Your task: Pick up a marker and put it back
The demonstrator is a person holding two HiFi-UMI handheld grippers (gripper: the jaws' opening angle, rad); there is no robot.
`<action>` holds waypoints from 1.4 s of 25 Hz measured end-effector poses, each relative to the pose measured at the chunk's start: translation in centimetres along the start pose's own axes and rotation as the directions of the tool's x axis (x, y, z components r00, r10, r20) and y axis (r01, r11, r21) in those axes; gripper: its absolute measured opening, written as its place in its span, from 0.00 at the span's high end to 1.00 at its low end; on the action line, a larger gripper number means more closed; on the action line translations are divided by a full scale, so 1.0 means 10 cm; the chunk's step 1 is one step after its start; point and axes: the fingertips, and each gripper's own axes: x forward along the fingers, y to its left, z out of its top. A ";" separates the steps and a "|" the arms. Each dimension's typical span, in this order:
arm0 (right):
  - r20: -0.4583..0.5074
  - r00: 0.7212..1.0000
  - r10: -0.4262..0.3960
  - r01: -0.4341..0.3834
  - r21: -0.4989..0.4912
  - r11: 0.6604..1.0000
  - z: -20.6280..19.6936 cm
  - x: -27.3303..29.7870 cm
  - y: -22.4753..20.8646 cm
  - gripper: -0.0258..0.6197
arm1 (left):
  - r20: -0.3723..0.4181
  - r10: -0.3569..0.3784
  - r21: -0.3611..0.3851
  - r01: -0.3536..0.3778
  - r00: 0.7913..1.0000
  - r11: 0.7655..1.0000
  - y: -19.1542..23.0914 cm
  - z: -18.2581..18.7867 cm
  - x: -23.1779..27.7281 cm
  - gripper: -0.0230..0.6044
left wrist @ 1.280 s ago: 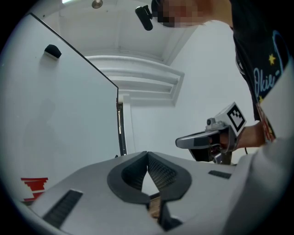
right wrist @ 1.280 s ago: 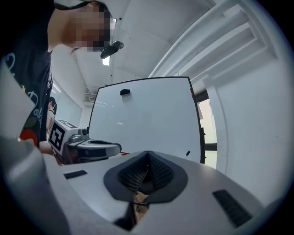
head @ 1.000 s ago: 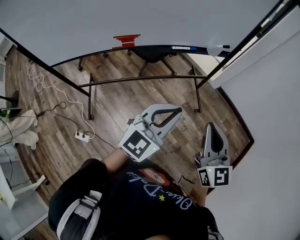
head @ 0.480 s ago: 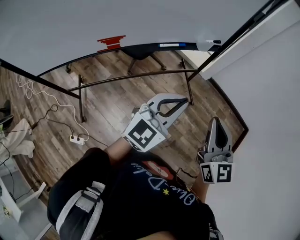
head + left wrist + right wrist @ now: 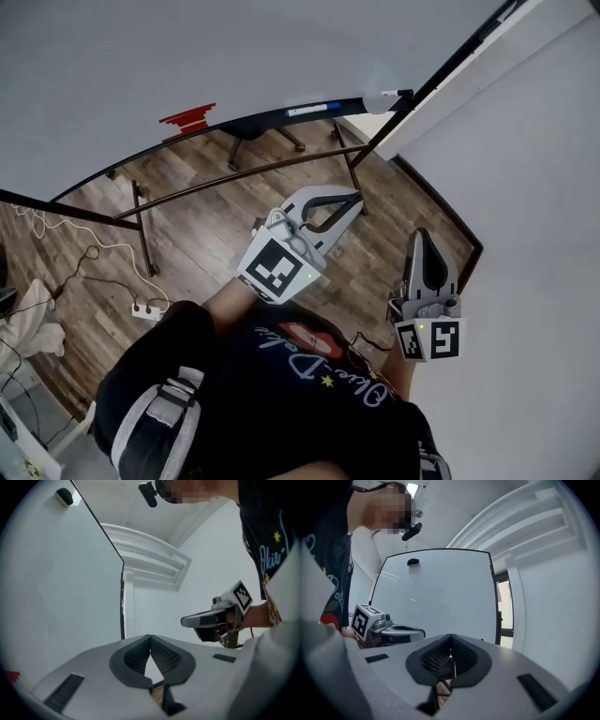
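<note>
Since nothing is held yet, the step in hand is judged to be the reach toward a marker. The left gripper [image 5: 354, 200] is seen with its jaws closed tip to tip and nothing between them, and the right gripper [image 5: 424, 236] is likewise closed on nothing. Both are held well apart from the whiteboard [image 5: 234, 47], out from its lower edge.

A slim blue-and-white marker [image 5: 314, 110] lies along the ledge [image 5: 262, 118] at the foot of the whiteboard. A red item [image 5: 187, 119] sits farther along toward the whiteboard's left end, and a white, dark-tipped object [image 5: 386, 96] near its right corner; whether that last is also a marker cannot be told.

One gripper's jaws should be opened before the whiteboard is reached. They are best set across the marker's barrel near its middle, so that it is lifted level. The whiteboard's face should not be scraped as the marker is raised clear.
</note>
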 end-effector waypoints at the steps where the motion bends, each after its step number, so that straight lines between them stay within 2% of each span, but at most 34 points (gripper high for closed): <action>1: -0.005 1.000 -0.005 0.005 -0.001 1.000 0.00 0.04 -0.01 0.96 | 0.000 0.000 -0.003 0.000 1.000 1.000 0.03 -0.01 0.01 0.96; 5: -0.006 1.000 -0.013 0.013 -0.002 1.000 0.00 0.24 -0.03 0.96 | 0.006 0.005 0.003 -0.005 1.000 1.000 0.21 -0.01 0.03 0.96; 13: -0.020 0.999 0.032 -0.032 0.009 0.999 -0.09 0.53 0.05 0.96 | -0.023 0.047 0.004 -0.047 0.999 0.999 0.46 -0.13 -0.01 0.96; 17: -0.014 0.999 0.038 -0.038 0.000 0.999 -0.10 0.62 -0.07 0.96 | -0.035 0.067 0.011 -0.066 0.997 0.998 0.51 -0.15 0.05 0.96; 20: -0.002 0.997 0.075 -0.075 0.004 0.997 -0.11 0.77 -0.19 0.96 | -0.017 0.110 0.028 -0.109 0.994 0.994 0.59 -0.13 0.11 0.96; 24: 0.022 0.990 0.138 -0.138 0.008 0.990 -0.08 1.00 -0.32 0.96 | -0.052 0.180 0.036 -0.178 0.982 0.983 0.75 -0.14 0.23 0.96; 29: 0.029 0.970 0.240 -0.240 -0.016 0.971 -0.06 1.35 -0.53 0.96 | -0.048 0.283 0.056 -0.280 0.958 0.958 1.00 -0.09 0.41 0.96; 35: 0.033 0.954 0.299 -0.299 0.000 0.954 -0.12 1.62 -0.83 0.96 | -0.073 0.349 0.076 -0.344 0.934 0.936 1.14 -0.09 0.70 0.96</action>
